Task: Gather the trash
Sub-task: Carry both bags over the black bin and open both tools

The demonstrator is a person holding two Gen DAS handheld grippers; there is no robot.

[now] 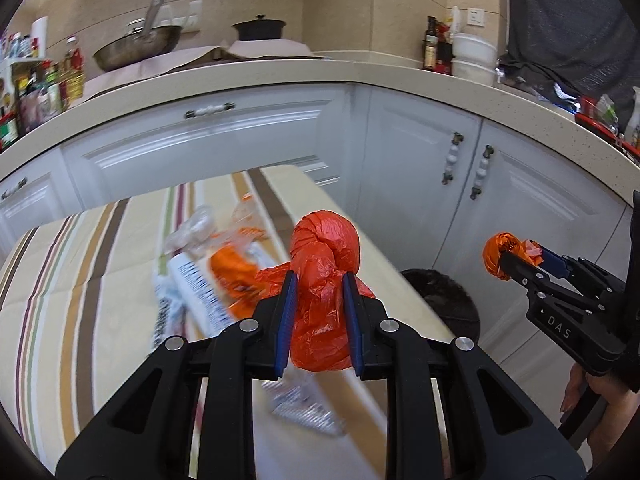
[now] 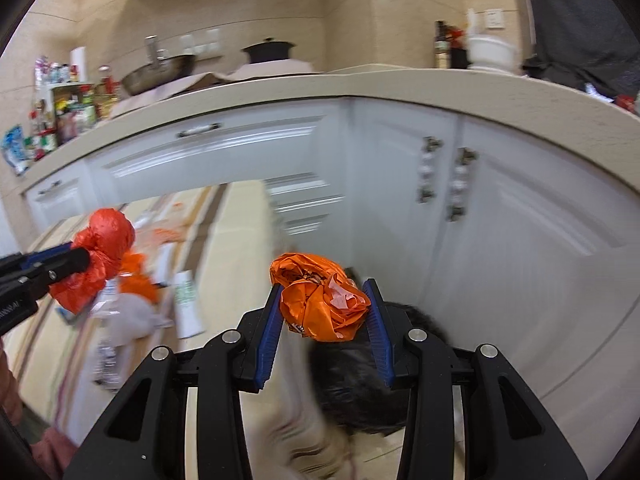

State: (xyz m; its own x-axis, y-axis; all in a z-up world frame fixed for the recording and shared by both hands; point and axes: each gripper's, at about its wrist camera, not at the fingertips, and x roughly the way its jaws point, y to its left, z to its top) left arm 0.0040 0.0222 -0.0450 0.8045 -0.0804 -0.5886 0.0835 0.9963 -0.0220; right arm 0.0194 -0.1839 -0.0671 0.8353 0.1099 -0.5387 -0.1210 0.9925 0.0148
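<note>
Left wrist view: left gripper clamped on a knotted red plastic bag, pads pressing its sides, held above the striped tablecloth. More wrappers lying loose on the cloth, blurred. Right gripper off to the right, pinching an orange wrapper. Dark bin on the floor just beside the table edge.

Right wrist view: right gripper closed on the crumpled orange wrapper, directly over the bin. Left gripper with the red bag at the left, over the table.

Step judged: carry to bin, both loads in hand. Next: release orange over the bin; bring red across first.

Room: kitchen, white cabinets, beige counter with pans and bottles.
</note>
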